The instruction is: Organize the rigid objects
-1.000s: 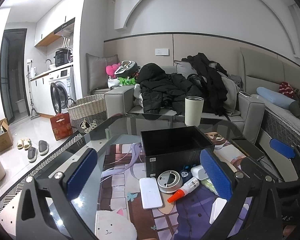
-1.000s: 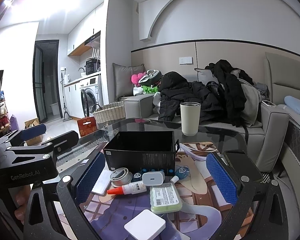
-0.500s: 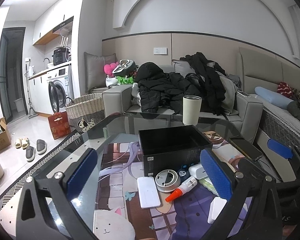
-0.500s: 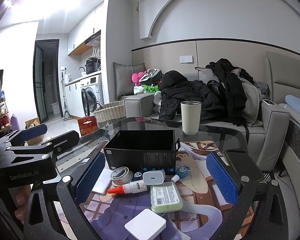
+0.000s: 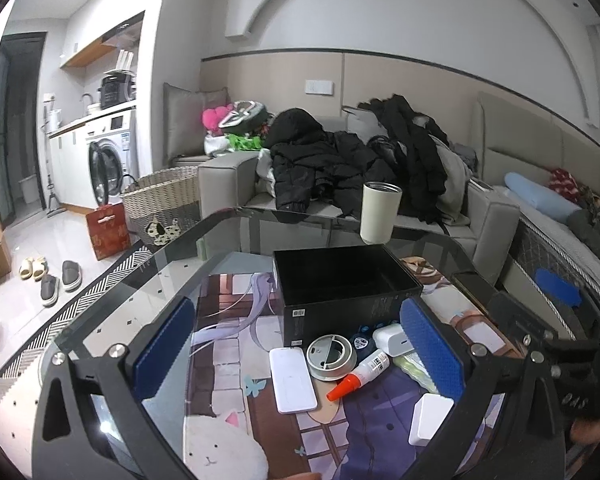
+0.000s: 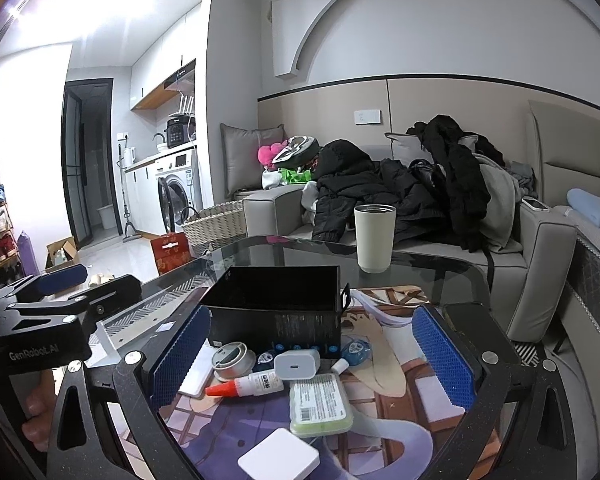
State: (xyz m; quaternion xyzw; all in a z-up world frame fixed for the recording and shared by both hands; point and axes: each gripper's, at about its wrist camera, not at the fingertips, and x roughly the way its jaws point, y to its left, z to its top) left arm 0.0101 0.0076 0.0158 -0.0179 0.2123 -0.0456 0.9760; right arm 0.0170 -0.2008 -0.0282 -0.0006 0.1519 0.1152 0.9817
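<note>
An open black box [image 5: 346,292] [image 6: 278,312] stands on the glass table. In front of it lie a white slab [image 5: 292,379], a round grey tin [image 5: 331,357] [image 6: 232,361], a glue bottle with orange tip [image 5: 359,374] [image 6: 246,386], a white charger [image 5: 392,339] [image 6: 297,363], a green case [image 6: 320,403] and a white square box [image 5: 430,418] [image 6: 279,460]. My left gripper [image 5: 296,348] is open and empty above the slab and tin. My right gripper [image 6: 310,354] is open and empty above the charger and case. The left gripper also shows at the left of the right wrist view [image 6: 56,300].
A cream tumbler [image 5: 380,212] [image 6: 374,238] stands behind the box. A dark phone [image 6: 462,316] lies at the table's right edge. A printed mat [image 5: 236,360] covers the table. A sofa with dark clothes [image 5: 360,160] sits beyond, a wicker basket [image 5: 160,200] on the floor left.
The left wrist view has crept slightly forward and down toward the objects. The right gripper has barely moved. Both grippers stay open.
</note>
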